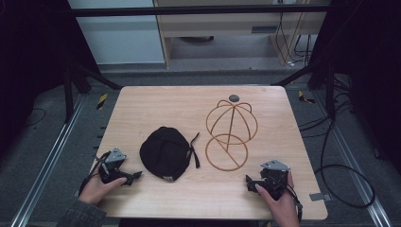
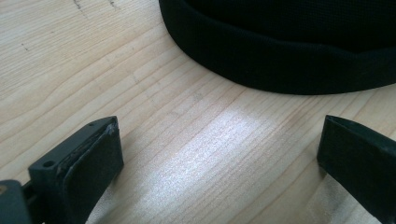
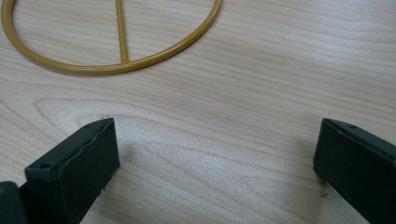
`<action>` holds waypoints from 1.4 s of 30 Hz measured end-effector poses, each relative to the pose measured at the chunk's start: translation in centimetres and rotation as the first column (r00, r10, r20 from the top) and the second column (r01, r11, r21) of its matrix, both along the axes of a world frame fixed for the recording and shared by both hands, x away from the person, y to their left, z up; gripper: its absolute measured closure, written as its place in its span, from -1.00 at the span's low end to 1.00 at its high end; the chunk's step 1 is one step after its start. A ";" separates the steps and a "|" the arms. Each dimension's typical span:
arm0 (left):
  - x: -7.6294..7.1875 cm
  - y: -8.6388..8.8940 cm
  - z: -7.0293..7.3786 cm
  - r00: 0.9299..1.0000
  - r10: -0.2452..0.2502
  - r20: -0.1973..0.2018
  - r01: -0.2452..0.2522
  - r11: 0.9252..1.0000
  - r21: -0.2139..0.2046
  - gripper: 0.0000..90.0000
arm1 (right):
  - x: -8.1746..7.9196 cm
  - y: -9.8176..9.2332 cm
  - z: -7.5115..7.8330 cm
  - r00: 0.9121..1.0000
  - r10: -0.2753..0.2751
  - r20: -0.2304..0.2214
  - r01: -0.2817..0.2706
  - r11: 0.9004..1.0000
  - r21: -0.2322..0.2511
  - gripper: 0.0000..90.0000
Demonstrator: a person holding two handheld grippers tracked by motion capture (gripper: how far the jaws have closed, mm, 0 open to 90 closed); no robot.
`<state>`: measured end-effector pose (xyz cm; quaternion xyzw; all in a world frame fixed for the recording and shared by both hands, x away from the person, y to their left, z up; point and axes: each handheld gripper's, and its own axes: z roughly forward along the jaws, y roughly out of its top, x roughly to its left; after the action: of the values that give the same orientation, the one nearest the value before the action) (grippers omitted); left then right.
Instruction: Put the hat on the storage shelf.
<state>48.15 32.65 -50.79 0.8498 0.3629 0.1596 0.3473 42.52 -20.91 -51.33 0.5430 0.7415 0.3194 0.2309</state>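
A black cap (image 1: 165, 152) lies on the wooden table (image 1: 142, 109), left of centre, its strap trailing to the right. A gold wire hat stand (image 1: 230, 134) stands right of it, a dome of wire above a flat ring base (image 3: 112, 65). My left gripper (image 1: 134, 177) rests on the table just left of the cap, jaws open and empty; the cap's rim (image 2: 280, 65) lies a short way beyond them. My right gripper (image 1: 249, 181) rests near the front right, open and empty, below the stand's ring.
A small dark round disc (image 1: 233, 98) sits at the table's far edge. Black cables (image 1: 340, 170) loop on the floor to the right. A metal rail (image 1: 47, 156) runs along the left of the table.
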 end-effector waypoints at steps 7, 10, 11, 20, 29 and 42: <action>0.0 -0.1 0.1 1.000 0.002 -0.008 -0.002 1.000 0.005 -1.00 | 0.0 0.0 0.0 1.000 -0.004 0.000 0.004 1.000 0.000 -0.99; 0.0 -0.1 0.3 1.000 -0.004 -0.024 0.004 1.000 0.003 -0.99 | -0.1 0.1 0.0 1.000 -0.009 -0.001 0.009 1.000 -0.001 -0.99; -0.1 0.0 0.4 0.999 -0.004 -0.032 0.004 1.000 -0.006 -0.98 | -0.1 0.1 0.0 1.000 -0.010 0.000 0.010 1.000 0.000 -0.99; -1.5 -0.3 2.2 0.999 -0.006 -0.035 0.003 0.997 -0.071 -0.86 | -0.1 0.0 0.0 1.000 -0.008 0.002 0.009 1.000 -0.002 -0.99; -2.0 -0.7 3.0 1.000 -0.016 -0.019 0.014 0.994 -0.111 -0.86 | -0.1 0.1 0.0 1.000 -0.007 0.001 0.007 1.000 0.000 -0.99; -3.2 -2.8 4.7 0.998 -0.064 -0.004 0.064 0.996 -0.057 -0.86 | -0.1 0.1 0.0 1.000 -0.009 0.001 0.009 1.000 0.000 -0.99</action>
<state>44.97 29.87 -46.12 0.8512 0.3408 0.1357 0.3753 42.39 -20.85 -51.32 0.5462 0.7390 0.3185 0.2328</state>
